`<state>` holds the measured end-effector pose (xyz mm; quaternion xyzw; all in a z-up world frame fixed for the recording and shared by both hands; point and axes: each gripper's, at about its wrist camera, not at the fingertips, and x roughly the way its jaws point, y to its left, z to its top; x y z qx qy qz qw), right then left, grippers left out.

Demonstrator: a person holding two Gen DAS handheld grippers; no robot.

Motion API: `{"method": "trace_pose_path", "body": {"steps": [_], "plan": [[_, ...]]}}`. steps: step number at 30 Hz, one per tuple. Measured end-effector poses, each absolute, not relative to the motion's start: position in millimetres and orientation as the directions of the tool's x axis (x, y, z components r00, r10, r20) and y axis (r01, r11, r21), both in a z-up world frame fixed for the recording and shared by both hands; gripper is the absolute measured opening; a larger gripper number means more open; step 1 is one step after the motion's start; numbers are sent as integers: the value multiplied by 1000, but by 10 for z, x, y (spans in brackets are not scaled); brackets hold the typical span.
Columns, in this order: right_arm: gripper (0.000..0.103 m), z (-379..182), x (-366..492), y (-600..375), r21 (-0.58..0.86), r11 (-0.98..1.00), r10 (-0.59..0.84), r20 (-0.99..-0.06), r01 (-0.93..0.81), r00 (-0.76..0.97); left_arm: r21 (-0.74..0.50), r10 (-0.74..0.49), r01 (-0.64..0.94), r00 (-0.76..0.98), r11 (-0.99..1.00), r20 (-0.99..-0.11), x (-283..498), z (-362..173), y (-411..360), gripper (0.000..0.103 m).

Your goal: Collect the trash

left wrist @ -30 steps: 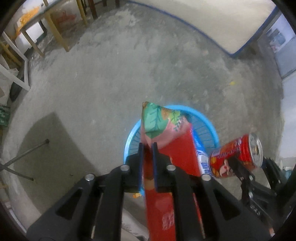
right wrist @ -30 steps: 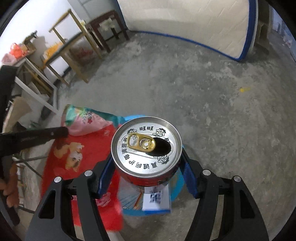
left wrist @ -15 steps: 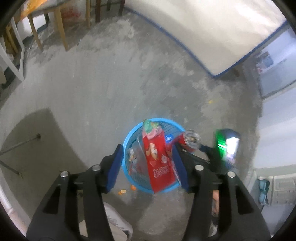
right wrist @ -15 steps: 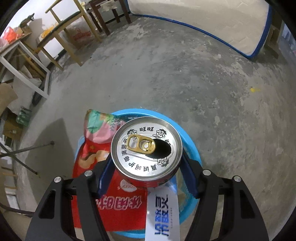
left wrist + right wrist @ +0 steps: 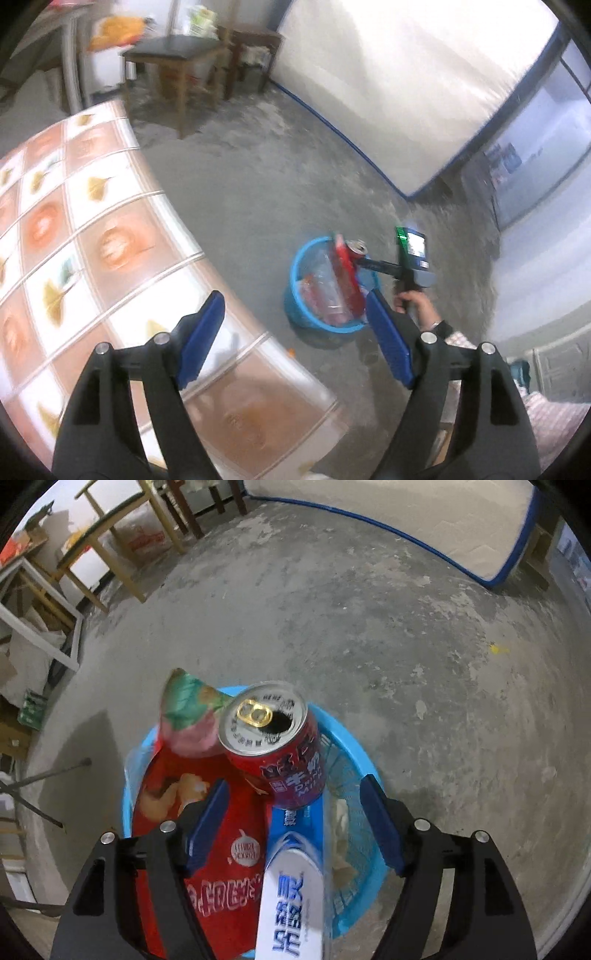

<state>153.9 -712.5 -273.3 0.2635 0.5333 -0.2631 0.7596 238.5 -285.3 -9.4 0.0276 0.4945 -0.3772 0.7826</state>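
- Left wrist view: the left gripper (image 5: 295, 332) is spread wide with nothing between its blue pads. It hangs above the edge of a table covered in a tiled, leaf-patterned cloth (image 5: 92, 229), well apart from the blue basket (image 5: 295, 295) on the concrete floor.
- The same view shows the person's right hand (image 5: 415, 304) holding the other tool over the basket, with the red drink can (image 5: 356, 248) at its tip above the far rim. Motion blur hides whether the can is touching anything.
- Right wrist view: the right gripper (image 5: 295, 812) is wide open, neither pad touching the can (image 5: 275, 746). The can sits tilted, opened top toward the camera, just over the basket rim (image 5: 351, 738), seemingly resting on or falling onto what is inside.
- Under it lie a red snack bag (image 5: 221, 849) with a green top and a blue-and-white carton (image 5: 291, 886), both standing up out of the basket, which looks well filled.
- I judge the step to be dropping the can in. To do it well, keep the jaws apart and draw the tool straight back, clear of the carton and bag, so nothing is dragged out.
- The can could roll off the sloping bag; check that it settles inside the rim before leaving.
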Motion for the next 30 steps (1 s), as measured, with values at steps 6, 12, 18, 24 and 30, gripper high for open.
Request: {"method": "trace_pose_path", "body": {"steps": [6, 12, 18, 24, 30], "plan": [[72, -2373, 1172, -7031, 177, 679, -125, -928, 712, 350, -341, -580, 571, 308, 747, -755, 2173, -48, -2348, 76], [75, -1729, 632, -6525, 222, 694, -149, -886, 685, 439, -281, -558, 555, 426, 782, -712, 1887, 47, -1976, 83], [83, -1163, 197, -5628, 265, 740, -118, -855, 619, 506, -212, -507, 529, 509, 822, -695, 1565, -2, -1724, 88], [94, -554, 73, -4533, 132, 845, -211, -807, 518, 551, -249, -466, 417, 572, 874, -675, 1263, -77, -1399, 94], [96, -21, 41, -3674, 79, 888, -271, -708, 454, 652, -216, -343, 270, 652, 938, -676, 968, -44, -1217, 95]]}}
